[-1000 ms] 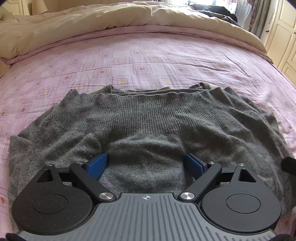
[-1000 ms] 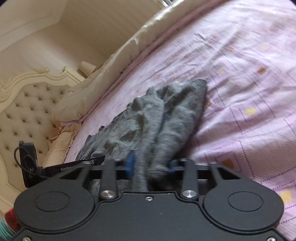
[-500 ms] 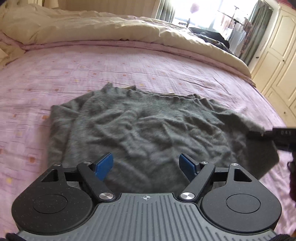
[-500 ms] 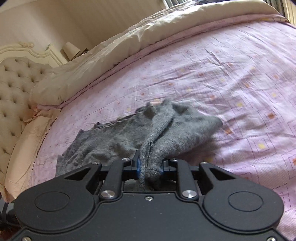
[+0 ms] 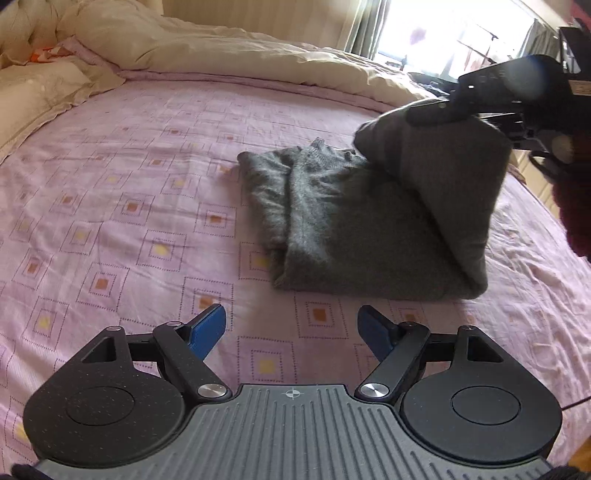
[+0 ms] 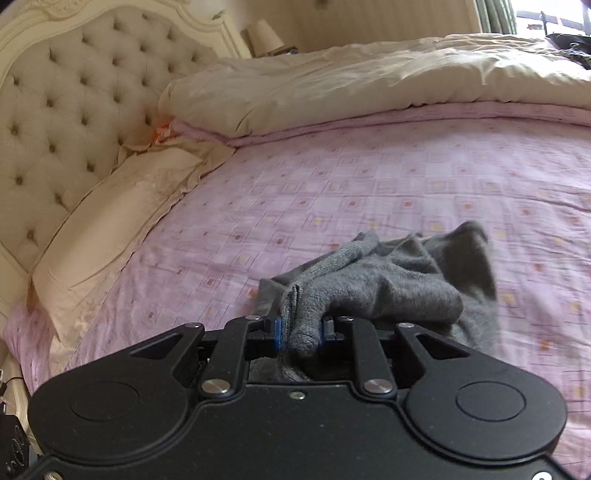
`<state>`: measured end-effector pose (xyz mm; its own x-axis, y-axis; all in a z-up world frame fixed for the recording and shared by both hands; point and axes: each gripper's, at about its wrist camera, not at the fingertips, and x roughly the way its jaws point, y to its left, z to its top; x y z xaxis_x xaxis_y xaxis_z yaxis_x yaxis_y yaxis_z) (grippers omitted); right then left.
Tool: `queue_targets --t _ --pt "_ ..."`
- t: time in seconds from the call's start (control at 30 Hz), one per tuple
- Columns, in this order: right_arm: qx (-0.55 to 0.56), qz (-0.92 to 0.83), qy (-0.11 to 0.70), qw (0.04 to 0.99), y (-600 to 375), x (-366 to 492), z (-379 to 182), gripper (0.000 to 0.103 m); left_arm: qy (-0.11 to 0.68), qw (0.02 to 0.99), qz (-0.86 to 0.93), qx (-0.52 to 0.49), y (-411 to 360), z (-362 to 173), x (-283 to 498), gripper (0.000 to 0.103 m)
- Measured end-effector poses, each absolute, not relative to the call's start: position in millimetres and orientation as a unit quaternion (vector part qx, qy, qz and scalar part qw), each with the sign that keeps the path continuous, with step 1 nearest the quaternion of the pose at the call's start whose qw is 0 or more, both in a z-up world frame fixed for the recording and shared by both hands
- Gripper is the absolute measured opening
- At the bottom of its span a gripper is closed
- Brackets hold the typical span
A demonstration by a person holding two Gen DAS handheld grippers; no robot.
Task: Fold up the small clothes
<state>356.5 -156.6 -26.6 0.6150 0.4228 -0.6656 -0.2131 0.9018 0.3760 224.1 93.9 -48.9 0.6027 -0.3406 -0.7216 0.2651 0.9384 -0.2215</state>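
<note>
Right jaws clamping grey sweater [image 6: 369, 291], left jaws apart

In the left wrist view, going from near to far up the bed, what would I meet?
Left gripper, open and empty → bare pink sheet → grey knit garment → cream duvet → bright window.

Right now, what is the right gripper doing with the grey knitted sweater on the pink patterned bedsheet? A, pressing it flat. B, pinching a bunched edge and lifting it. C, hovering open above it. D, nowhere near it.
B: the right gripper is clamped on a bunched edge of the grey knitted sweater, one side raised off the pink patterned bedsheet.
</note>
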Motion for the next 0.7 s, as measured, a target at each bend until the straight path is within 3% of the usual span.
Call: queue_targets --t 0.2,0.3,0.47,0.7 --pt "0.088 0.186 0.425 0.882 -103 359 -56 0.028 0.415 0.894 -0.160 -0.064 114 -54 215 0.078" --pt "0.075 0.203 0.423 0.880 -94 355 -62 0.042 0.420 0.891 -0.157 -0.070 122 -56 211 0.078" --pt "0.129 0.280 0.358 0.881 -113 337 -38 0.050 0.418 0.893 -0.153 -0.064 130 -54 208 0.078" --pt "0.154 0.227 0.289 0.917 -169 316 -5 0.051 0.388 0.904 -0.176 -0.029 118 -24 208 0.078"
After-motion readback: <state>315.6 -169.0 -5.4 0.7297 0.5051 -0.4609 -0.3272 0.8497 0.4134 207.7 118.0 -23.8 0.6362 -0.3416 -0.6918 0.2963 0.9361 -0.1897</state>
